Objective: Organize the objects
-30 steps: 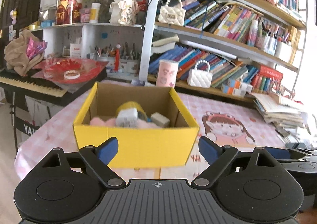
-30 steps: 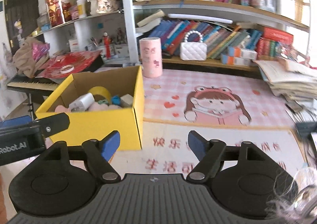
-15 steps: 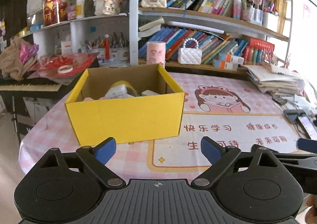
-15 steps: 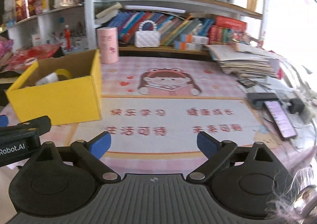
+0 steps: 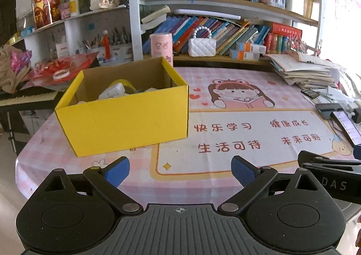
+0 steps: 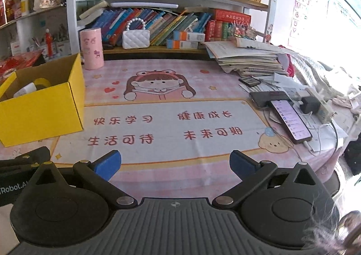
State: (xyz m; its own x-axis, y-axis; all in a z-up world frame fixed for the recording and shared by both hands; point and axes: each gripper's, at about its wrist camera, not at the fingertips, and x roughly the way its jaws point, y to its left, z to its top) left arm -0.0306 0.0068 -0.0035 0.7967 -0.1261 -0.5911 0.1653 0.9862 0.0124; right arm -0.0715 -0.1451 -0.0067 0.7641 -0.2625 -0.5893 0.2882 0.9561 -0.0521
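Both sets of jaws have just been opening and are spread wide, with nothing held between them. The yellow box (image 5: pixel 123 110), with small items inside, is seen ahead and left of the left gripper (image 5: pixel 180 170) and far left of the right gripper (image 6: pixel 174 161), on the pink tablecloth (image 6: pixel 171 124).

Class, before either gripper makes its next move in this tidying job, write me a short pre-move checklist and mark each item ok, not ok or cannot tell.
1. Left gripper open, nothing between its fingers: ok.
2. Right gripper open and empty: ok.
3. Yellow box upright on the table, top open: ok.
4. Room left inside the box: cannot tell, the near wall hides most of it.
5. Bare mat ahead of the right gripper: ok.
6. Phone and cables at the right edge tidied: not ok.
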